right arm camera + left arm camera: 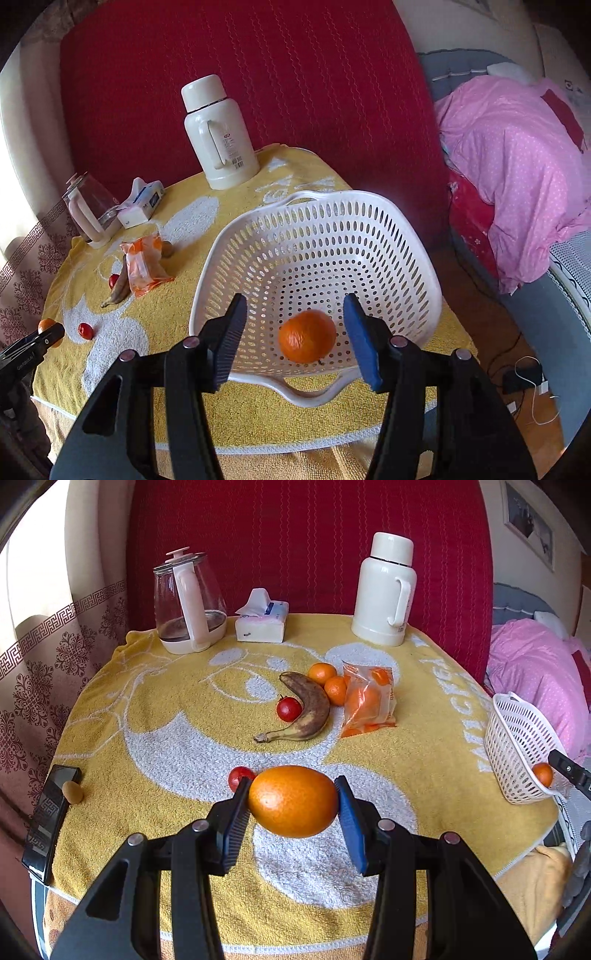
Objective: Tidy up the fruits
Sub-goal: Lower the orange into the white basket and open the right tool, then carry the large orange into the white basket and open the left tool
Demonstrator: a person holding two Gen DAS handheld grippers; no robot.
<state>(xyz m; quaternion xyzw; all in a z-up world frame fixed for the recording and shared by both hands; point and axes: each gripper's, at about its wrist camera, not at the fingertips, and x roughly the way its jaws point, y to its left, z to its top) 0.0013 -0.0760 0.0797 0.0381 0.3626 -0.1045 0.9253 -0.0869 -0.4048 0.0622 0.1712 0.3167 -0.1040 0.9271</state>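
Left gripper [292, 805] clamped on a large orange [293, 801], one pad pressed to each side, held above the yellow towel [147, 716] covering the table. Right gripper [295, 336] spread apart over the white basket [369, 236], with pads clear of the small mandarin [306, 341] between them; mandarin seen against the basket's perforated floor, though whether resting or falling could not be told. Basket placed at the towel's right edge, tilted slightly. Near the towel's middle, lay a brown-spotted banana [304, 710], with a small red fruit [289, 709] touching its inner curve and two loose mandarins [328, 681] just beside its far end. Next to those, lay a clear bag of mandarins [367, 701]. Just behind the left gripper's left finger, showed another small red fruit [239, 777]. By the towel's left edge, lay a small brown fruit [72, 792] against a dark flat case [50, 823]. Along the far side stood a glass kettle [188, 605], a tissue pack [262, 618] and a cream thermos [386, 590], backed by a red cloth [314, 542]. Off to the right, pink bedding [517, 177].
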